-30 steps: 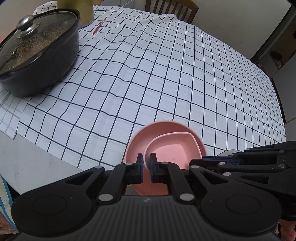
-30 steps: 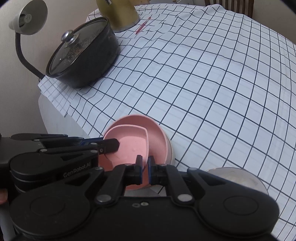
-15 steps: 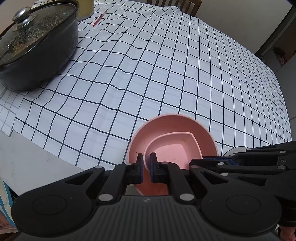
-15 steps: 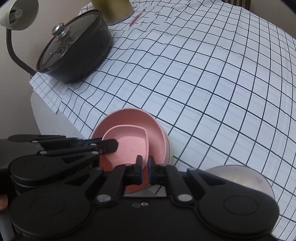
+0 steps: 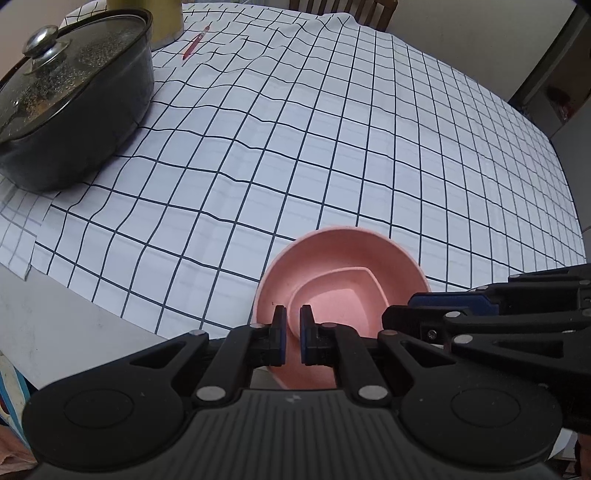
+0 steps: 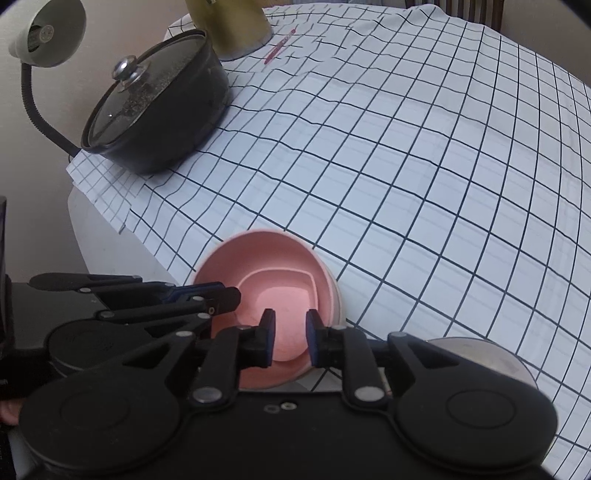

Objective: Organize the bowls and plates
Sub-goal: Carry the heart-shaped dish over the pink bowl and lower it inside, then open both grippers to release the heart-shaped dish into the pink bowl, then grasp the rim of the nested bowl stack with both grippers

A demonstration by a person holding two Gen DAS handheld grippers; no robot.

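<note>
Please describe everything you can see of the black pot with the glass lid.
The black pot is wide and round with dark walls that look like metal. A clear glass lid with a shiny metal knob closes it; droplets or specks cover the glass. It stands upright at the far left edge of the checked tablecloth, beside a yellow container. No gripper touches it.

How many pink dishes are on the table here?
2: a round pink bowl at the near edge of the checked tablecloth, and a smaller squarish pink dish nested inside it. More could be hidden beneath.
</note>
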